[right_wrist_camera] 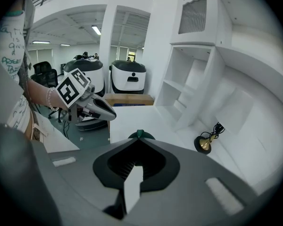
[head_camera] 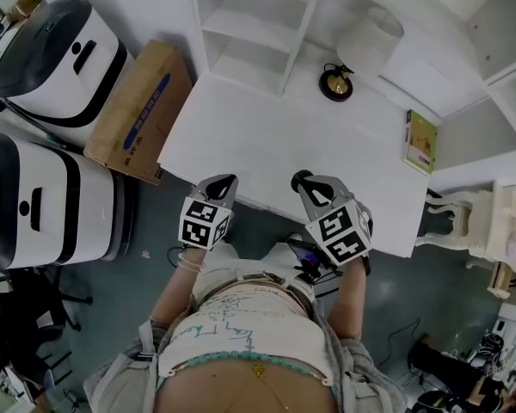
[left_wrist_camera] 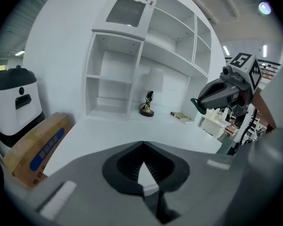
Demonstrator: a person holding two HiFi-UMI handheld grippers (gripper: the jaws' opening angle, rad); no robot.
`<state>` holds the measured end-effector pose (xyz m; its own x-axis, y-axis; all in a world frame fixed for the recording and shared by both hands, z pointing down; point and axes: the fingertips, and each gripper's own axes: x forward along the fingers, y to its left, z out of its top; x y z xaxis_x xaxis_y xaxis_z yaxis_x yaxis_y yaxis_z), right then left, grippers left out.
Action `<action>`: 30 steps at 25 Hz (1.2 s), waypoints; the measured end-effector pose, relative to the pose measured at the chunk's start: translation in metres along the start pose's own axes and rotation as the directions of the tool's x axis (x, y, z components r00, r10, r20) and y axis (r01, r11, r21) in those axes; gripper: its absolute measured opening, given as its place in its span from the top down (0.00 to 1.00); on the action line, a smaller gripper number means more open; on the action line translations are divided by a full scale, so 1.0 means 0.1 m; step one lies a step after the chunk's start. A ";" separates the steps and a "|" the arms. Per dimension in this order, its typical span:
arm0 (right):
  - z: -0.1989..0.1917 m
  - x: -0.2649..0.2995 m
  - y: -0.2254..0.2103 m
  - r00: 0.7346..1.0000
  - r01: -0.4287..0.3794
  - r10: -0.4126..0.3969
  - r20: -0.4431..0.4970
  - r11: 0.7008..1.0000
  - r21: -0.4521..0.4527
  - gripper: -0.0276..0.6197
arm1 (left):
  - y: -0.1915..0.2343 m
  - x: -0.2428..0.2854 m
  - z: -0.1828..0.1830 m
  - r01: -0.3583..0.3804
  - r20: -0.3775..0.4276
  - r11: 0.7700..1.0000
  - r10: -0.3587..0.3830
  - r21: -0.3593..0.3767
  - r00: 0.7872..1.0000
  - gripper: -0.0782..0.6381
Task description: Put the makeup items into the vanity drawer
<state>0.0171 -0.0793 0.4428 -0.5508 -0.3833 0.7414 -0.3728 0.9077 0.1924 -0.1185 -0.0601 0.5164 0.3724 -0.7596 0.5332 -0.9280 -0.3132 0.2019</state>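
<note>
Altogether two grippers were held over the near edge of the white desk [head_camera: 267,136], well apart from each other. The left gripper [left_wrist_camera: 142,144] had its jaws pressed together with nothing between them. The right gripper [right_wrist_camera: 137,141] likewise had its jaws closed tip to tip. One small dark green thing [right_wrist_camera: 139,135] showed just past those tips, at the desk's front edge. Most of it was hidden behind the jaws, so what it was, and whether the tips touched it, could not be told.

On the desktop stood one brass-coloured ornament [head_camera: 336,83] on a dark round base, with a cord, near the back. One green and yellow booklet [head_camera: 420,140] lay flat toward the right end. One white cylinder [head_camera: 374,41] stood behind the ornament, pale against the white and hard to make out.

On the floor to the left stood two white-and-black machines [head_camera: 60,58], the lower one cut off by the picture's edge. One cardboard box [head_camera: 138,110] sat between them and the desk. The desk's front face was hidden from every view.
</note>
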 end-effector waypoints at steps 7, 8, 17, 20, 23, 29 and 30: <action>0.04 0.11 0.09 1.000 -0.009 0.009 -0.022 1.000 -0.003 0.91 | 0.37 -0.08 -0.24 -0.040 0.001 0.997 0.040 -0.061 0.999 0.89; 0.03 0.11 0.10 1.000 -0.008 0.008 -0.025 1.000 0.001 0.91 | 0.41 -0.09 -0.28 -0.045 -0.004 0.997 0.045 -0.064 0.999 0.89; -0.05 0.11 0.15 0.999 0.008 -0.006 -0.054 0.999 0.043 0.91 | 0.71 -0.09 -0.56 -0.084 -0.059 0.995 0.080 -0.062 0.995 0.89; -0.11 0.09 0.16 0.997 0.017 -0.013 -0.073 0.998 0.056 0.91 | 0.75 -0.07 -0.67 -0.089 -0.084 0.995 0.084 -0.055 0.993 0.89; -0.14 0.06 0.17 0.996 0.032 -0.026 -0.081 0.997 0.075 0.91 | 0.79 -0.03 -0.77 -0.084 -0.104 0.996 0.079 -0.043 0.991 0.89; -0.24 0.06 0.22 0.994 0.047 -0.036 -0.103 0.993 0.105 0.91 | 0.84 0.05 -0.95 -0.077 -0.152 0.996 0.069 -0.046 0.986 0.89; -0.25 0.06 0.24 0.994 0.049 -0.038 -0.101 0.993 0.111 0.91 | 0.85 0.06 -0.98 -0.077 -0.158 0.996 0.069 -0.048 0.985 0.89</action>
<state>0.0239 -0.0558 0.4682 -0.4578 -0.3980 0.7950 -0.4799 0.8634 0.1560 -0.1965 -0.0353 0.6166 0.3008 -0.6798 0.6689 -0.9536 -0.2261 0.1990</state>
